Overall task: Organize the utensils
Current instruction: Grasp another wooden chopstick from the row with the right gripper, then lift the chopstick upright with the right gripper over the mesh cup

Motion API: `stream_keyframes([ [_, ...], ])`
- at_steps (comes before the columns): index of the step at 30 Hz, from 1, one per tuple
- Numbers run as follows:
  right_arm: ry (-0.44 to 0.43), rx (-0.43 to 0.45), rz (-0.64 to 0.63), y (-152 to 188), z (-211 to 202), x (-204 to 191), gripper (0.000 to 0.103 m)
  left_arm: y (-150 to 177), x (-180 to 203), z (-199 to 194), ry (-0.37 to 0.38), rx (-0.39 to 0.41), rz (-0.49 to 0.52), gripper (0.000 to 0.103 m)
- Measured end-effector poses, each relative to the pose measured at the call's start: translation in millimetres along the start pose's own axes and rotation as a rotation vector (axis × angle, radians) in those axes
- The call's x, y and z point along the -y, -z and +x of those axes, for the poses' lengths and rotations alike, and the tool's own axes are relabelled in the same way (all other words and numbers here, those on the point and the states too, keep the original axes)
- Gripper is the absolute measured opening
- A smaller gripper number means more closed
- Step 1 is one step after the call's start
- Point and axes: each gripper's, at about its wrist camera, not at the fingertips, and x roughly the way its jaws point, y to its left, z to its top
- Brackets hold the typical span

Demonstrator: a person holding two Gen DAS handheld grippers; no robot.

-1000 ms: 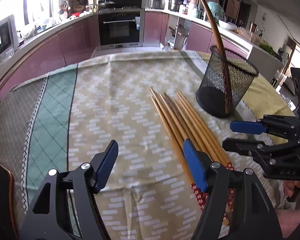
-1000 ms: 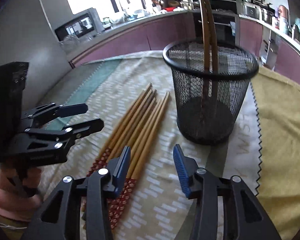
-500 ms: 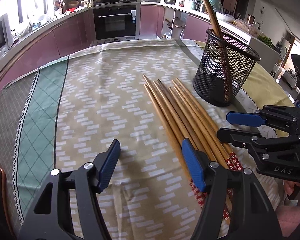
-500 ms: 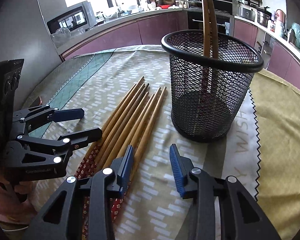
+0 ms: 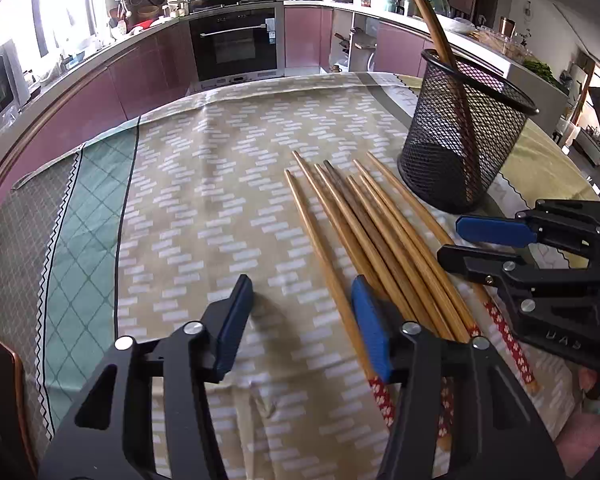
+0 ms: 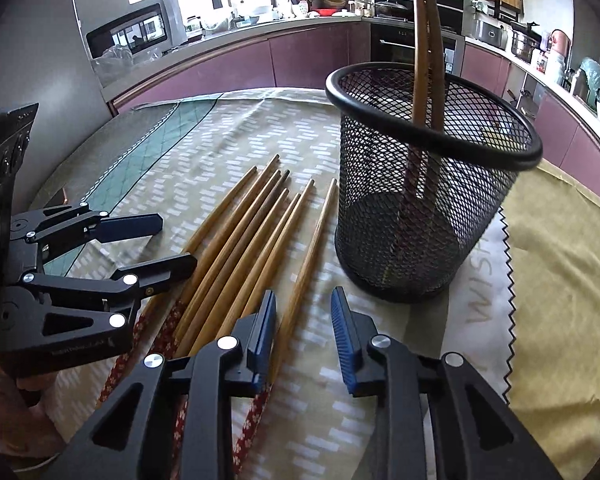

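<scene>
Several wooden chopsticks (image 5: 364, 232) (image 6: 240, 248) with red patterned ends lie side by side on the tablecloth. A black mesh cup (image 5: 460, 148) (image 6: 420, 220) stands just beyond them, with two chopsticks (image 6: 424, 40) upright inside. My left gripper (image 5: 300, 320) (image 6: 176, 242) is low over the bundle's left edge, jaws closing. The outermost stick lies just inside its right finger (image 5: 370, 332), and nothing is pinched. My right gripper (image 6: 304, 332) (image 5: 460, 244) is at the bundle's right edge, jaws closing, with the outermost stick beside its left finger (image 6: 264, 336) and not gripped.
A patterned tablecloth (image 5: 204, 208) covers the round table, with a yellow cloth (image 6: 560, 240) to the right of the cup. A chair back (image 5: 4, 380) shows at the near left edge. Kitchen counters and an oven stand beyond the table.
Both grippers' jaws have narrowed. The right gripper has crept forward and lower, so the bundle's outermost stick now lies between its fingers. The chopsticks and cup have not moved.
</scene>
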Motion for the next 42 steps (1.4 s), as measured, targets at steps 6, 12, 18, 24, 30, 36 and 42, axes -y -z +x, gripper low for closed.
stream_keyframes([
  [6,-0.020,0.006,0.039,-1,0,5,0.008,-2,0,1,0.003,0.009,-0.018,0.026],
  [12,-0.047,0.032,0.097,3,-8,18,0.006,0,-10,-1,0.016,0.016,-0.090,0.009],
  [18,-0.117,0.061,0.055,3,-22,15,0.006,6,-13,-9,0.040,0.026,-0.105,0.008],
  [24,-0.145,0.018,-0.018,4,-16,3,0.006,11,-6,-21,0.117,0.042,-0.072,0.008],
  [30,-0.132,-0.015,-0.031,6,-8,-1,0.006,16,4,-15,0.138,0.011,-0.019,0.008],
  [36,-0.130,-0.028,-0.039,2,0,-2,0.007,13,2,-8,0.159,-0.012,-0.007,0.012],
  [42,-0.136,-0.012,-0.019,2,-1,0,0.006,7,2,-4,0.157,-0.013,-0.014,0.011],
])
